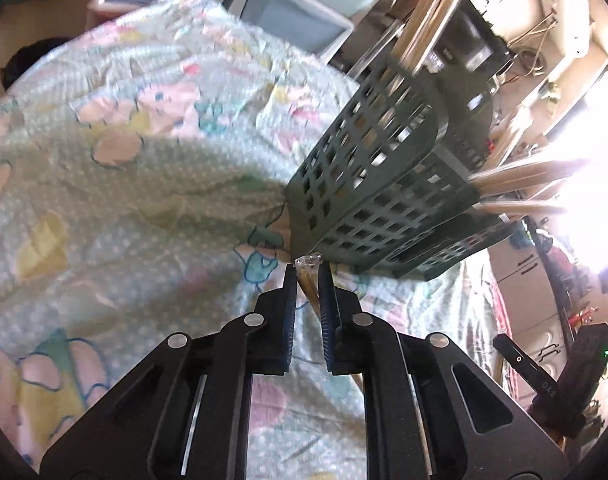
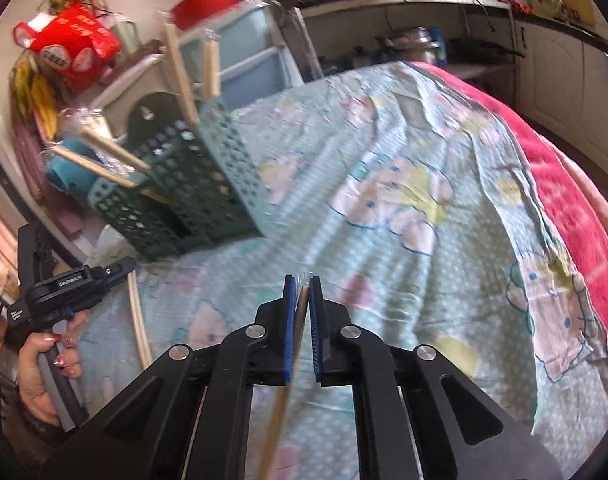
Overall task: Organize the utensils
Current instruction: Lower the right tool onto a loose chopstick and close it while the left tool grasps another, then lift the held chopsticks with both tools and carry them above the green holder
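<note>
The left gripper (image 1: 307, 270) was pinched on a wrapped pair of chopsticks (image 1: 309, 286) just near of the green holder (image 1: 367, 184), which stood on the patterned cloth (image 1: 144, 160). The right gripper (image 2: 300, 282) was likewise clamped on a wrapped chopstick pair (image 2: 302, 308), the holder (image 2: 208, 184) to its far left. Judged step: carrying to the holder; next, tips needed lining over a compartment. Which compartment was free stayed hidden; blur obscured the wrappers.
</note>
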`<state>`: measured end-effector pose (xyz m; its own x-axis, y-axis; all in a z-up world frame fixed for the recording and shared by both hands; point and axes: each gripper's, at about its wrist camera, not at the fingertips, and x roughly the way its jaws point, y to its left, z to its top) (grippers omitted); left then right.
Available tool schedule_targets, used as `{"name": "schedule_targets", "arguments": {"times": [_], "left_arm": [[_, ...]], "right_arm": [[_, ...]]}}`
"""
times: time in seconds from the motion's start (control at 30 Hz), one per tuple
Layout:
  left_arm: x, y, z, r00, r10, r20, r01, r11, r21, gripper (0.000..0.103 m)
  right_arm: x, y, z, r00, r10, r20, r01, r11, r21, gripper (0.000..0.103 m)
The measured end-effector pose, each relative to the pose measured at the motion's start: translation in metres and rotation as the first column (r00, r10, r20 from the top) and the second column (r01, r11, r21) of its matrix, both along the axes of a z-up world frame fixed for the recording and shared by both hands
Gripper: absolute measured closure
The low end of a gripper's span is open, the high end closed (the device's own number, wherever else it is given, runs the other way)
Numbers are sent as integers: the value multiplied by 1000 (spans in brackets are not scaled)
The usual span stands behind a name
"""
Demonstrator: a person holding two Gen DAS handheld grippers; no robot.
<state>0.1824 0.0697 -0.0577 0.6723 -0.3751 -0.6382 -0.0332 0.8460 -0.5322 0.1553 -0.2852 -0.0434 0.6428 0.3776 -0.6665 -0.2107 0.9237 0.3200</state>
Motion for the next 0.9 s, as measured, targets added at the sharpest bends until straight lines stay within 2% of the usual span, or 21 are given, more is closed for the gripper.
{"name": "schedule_targets", "arguments": {"times": [0.17,0.5,0.9], "left_arm": [[-17,5,22,998,1,62,-2,1000,11,97],[-40,5,71,981,-3,193,-1,1000,21,99],[-59,-5,129,939,-42,341,31,999,40,99]], "right_arm": [[-9,21,17,996,76,47,-76,997,-11,98],[-26,49,69,969,184,166,-197,978,65,98],[-41,71,131,904,254,343,-292,954,63,98]]}}
